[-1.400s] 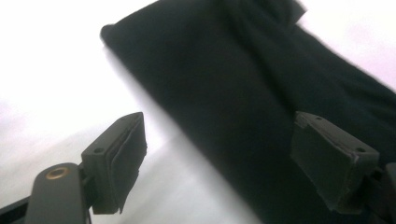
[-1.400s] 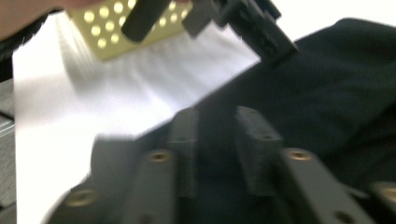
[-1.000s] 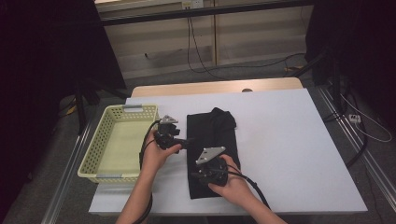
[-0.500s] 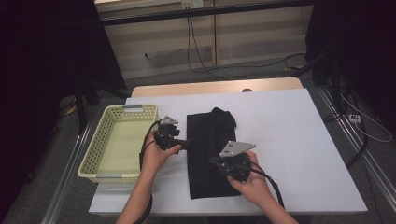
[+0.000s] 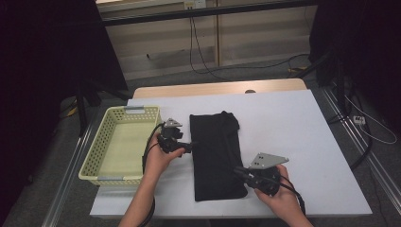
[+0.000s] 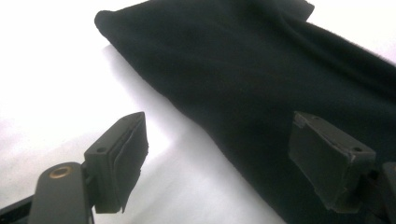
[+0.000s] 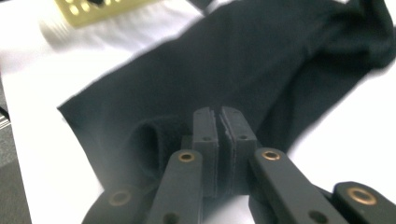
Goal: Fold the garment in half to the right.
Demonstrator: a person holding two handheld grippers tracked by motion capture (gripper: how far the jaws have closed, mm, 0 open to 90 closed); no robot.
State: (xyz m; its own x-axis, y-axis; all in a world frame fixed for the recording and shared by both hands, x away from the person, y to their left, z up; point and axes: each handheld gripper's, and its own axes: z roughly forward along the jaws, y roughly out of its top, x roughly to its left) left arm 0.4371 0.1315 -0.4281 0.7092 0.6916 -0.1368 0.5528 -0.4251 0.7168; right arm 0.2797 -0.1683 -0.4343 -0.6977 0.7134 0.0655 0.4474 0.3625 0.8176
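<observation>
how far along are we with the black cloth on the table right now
Looks done: the black cloth lies as a long narrow strip on the table, apparently already folded. In hand: the right tool is shut on its near right edge, raising a small fold; the left tool stands open at its left edge. Likely left: finishing the fold and perhaps moving it to the basket, which holds nothing.

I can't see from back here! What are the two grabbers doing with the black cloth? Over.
Left gripper open at black cloth's left edge. Right gripper shut on cloth's right edge near the front. Yellow basket off to the left, nothing in the way.
</observation>
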